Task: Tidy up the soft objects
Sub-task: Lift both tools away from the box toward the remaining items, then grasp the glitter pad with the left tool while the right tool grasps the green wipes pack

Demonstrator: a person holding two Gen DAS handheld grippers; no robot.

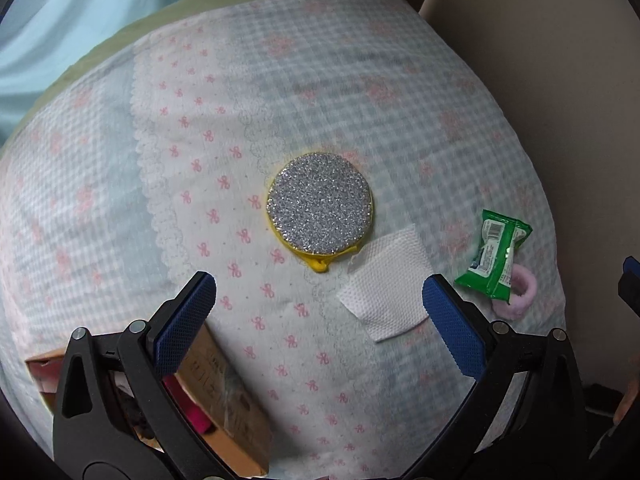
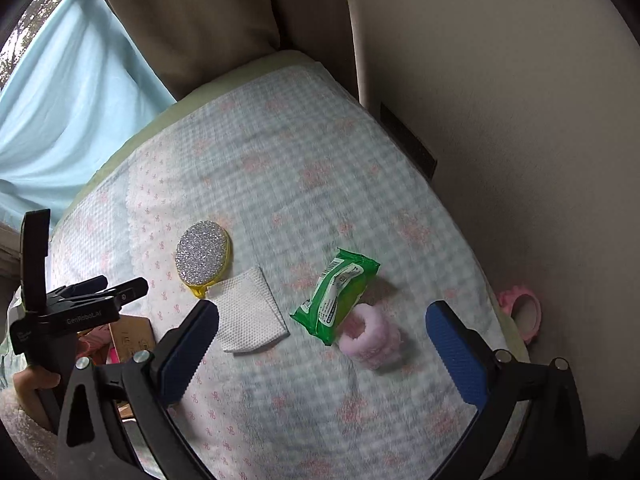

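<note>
Left gripper [image 1: 320, 300] is hovering with jaws spread wide, holding nothing; right gripper [image 2: 322, 330] is likewise gaping, empty. Both are hanging over the checked blanket [image 2: 304, 152]. Lying on it: white folded tissue [image 1: 386, 294] at the left gripper's 1 o'clock, glitter round pad [image 1: 321, 209] at 12, green wipes pack [image 2: 336, 294] overlapping the pink fluffy scrunchie [image 2: 370, 338] at the right gripper's 12. Cardboard box [image 1: 224, 392] is sitting at 7.

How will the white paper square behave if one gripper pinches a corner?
The white paper square looks thin and embossed, so it probably droops. One corner already curls up, so it seems light and may slide on the checked cloth if nudged.
</note>
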